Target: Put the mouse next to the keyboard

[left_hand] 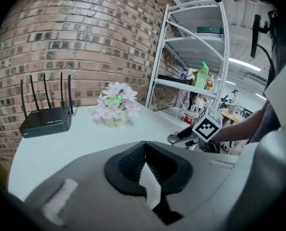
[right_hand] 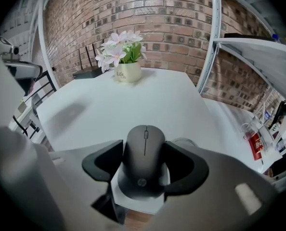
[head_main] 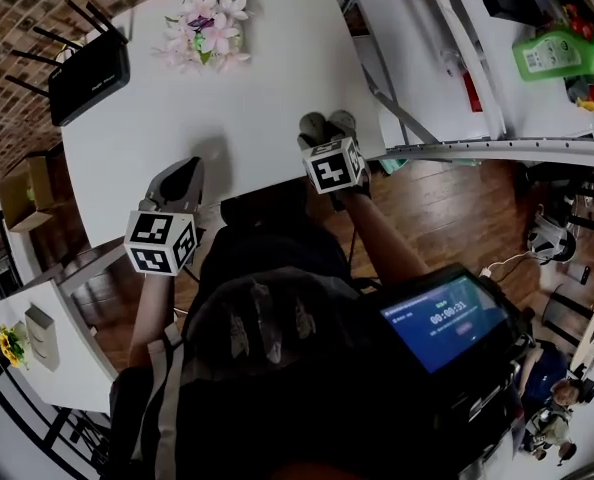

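Right gripper view shows the mouse (right_hand: pixel 144 160) low in the middle, squeezed between the right gripper's (head_main: pixel 328 126) jaws at the table's (right_hand: pixel 133 100) near edge. Let go here and it could drop to the floor (head_main: pixel 447 218). No keyboard shows. The left gripper (left_hand: pixel 144 153) is closed on nothing.

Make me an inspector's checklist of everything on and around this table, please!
Surface: white table, round-cornered.
Job's things: mouse at the table's near edge; keyboard: nothing seen.
Clutter: pot of flowers and black router at the far side.
Grippers: right gripper shut on the mouse; left gripper shut, holding nothing, at the near edge.
Cables: white cable on the floor.
Surroundings: brick wall, metal shelf, green bottle, wooden floor.
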### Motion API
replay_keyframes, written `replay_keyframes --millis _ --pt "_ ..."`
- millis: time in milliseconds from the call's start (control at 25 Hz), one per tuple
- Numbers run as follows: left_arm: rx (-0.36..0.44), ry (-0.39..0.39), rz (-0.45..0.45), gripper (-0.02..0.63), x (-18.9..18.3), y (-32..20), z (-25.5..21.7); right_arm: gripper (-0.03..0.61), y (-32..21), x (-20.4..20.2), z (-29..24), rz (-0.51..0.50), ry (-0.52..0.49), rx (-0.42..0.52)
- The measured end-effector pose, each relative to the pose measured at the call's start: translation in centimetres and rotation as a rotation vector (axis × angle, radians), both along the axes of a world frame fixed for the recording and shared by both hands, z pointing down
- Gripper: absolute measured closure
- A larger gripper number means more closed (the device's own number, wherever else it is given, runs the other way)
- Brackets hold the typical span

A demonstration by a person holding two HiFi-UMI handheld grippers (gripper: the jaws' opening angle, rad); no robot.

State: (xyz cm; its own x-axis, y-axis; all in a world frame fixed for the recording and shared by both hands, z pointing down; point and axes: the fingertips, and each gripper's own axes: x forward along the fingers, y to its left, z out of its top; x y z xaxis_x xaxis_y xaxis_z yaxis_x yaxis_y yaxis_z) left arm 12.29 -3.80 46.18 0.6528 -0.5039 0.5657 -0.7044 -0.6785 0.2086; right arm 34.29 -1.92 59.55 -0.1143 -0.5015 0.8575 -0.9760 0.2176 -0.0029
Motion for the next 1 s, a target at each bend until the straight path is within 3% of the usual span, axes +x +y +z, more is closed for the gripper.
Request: replay_keyframes --millis 800,1000 --pt "-0.008 -0.012 0.041 0.611 1.4 -0.7 -0.3 0.299 -1.0 1.9 0.1 0.013 0.053 0.013" --pt "-0.01 -0.018 0.035 0.611 1.9 -1.1 -0.3 0.299 -1.6 2.5 0.2 -0.032 0.087 0.004"
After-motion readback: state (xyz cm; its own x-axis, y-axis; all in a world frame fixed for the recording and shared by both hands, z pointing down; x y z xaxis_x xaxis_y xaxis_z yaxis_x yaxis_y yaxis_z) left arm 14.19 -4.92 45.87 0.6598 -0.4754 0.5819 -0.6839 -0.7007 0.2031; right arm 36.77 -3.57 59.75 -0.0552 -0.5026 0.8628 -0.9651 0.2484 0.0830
